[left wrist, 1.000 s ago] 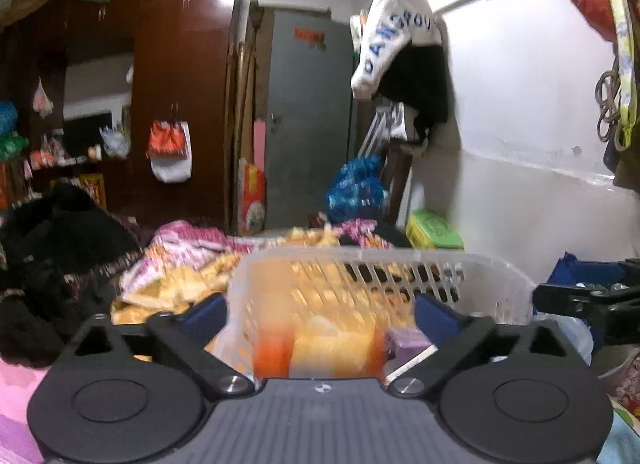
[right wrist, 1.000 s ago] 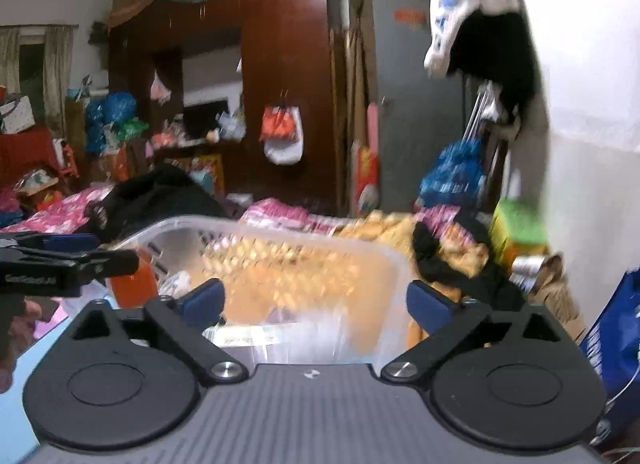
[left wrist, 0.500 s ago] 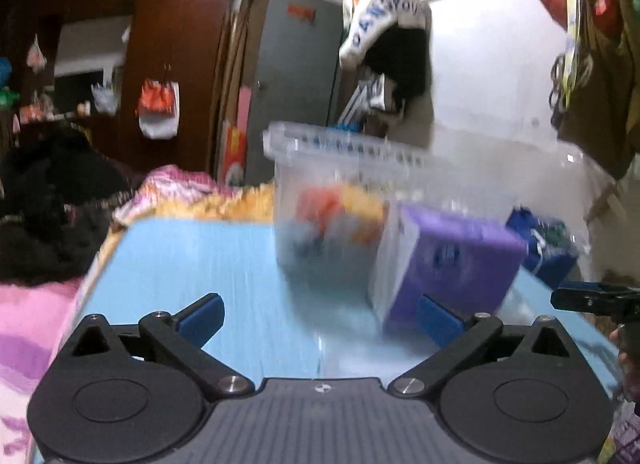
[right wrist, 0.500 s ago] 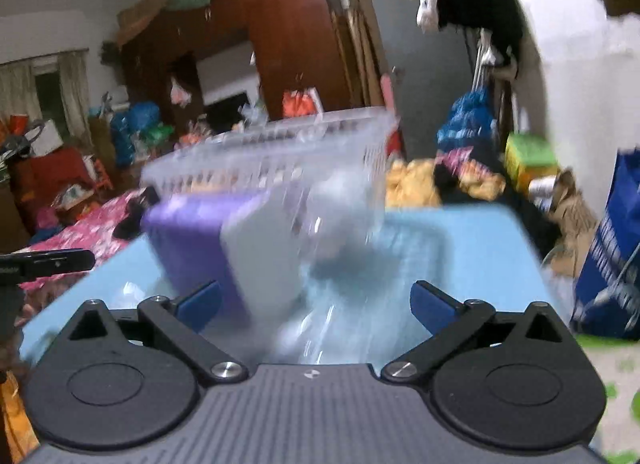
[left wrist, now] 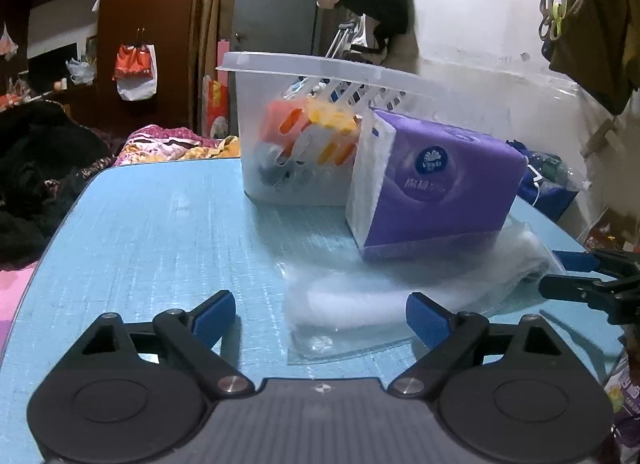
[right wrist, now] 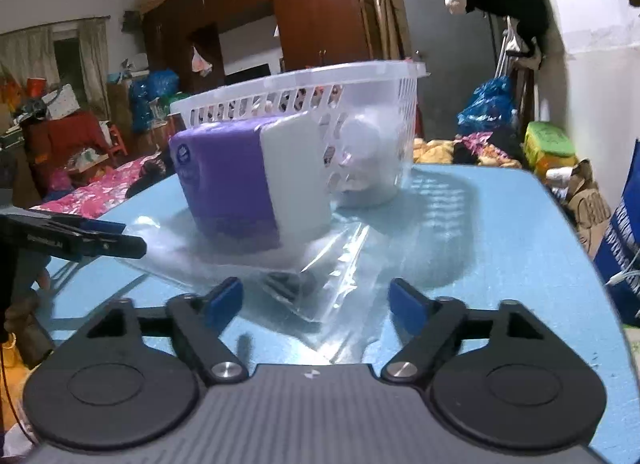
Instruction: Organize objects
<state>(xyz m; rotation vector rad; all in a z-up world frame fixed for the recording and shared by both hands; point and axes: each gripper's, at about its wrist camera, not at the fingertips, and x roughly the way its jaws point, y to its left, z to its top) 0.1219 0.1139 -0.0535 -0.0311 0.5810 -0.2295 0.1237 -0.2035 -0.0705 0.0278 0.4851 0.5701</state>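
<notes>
A purple tissue pack (left wrist: 440, 188) leans tilted on a clear plastic bag (left wrist: 372, 304) on the blue table (left wrist: 160, 232), in front of a white slotted basket (left wrist: 288, 68) holding orange, yellow and white items. My left gripper (left wrist: 320, 314) is open and empty, low over the table just before the bag. My right gripper (right wrist: 316, 300) is open and empty, its fingers over the bag's near edge (right wrist: 332, 264), facing the tissue pack (right wrist: 232, 184) and basket (right wrist: 304, 84). Each gripper shows at the edge of the other's view.
The table's edges (right wrist: 580, 248) drop off to a cluttered room: dark clothes and a pink blanket (left wrist: 24, 168) on the left, a blue bag (right wrist: 624, 216) and boxes on the right, a wardrobe and door behind.
Both grippers dropped from above the basket to table level and drew back. The tissue pack and plastic bag are now in view in front of the basket.
</notes>
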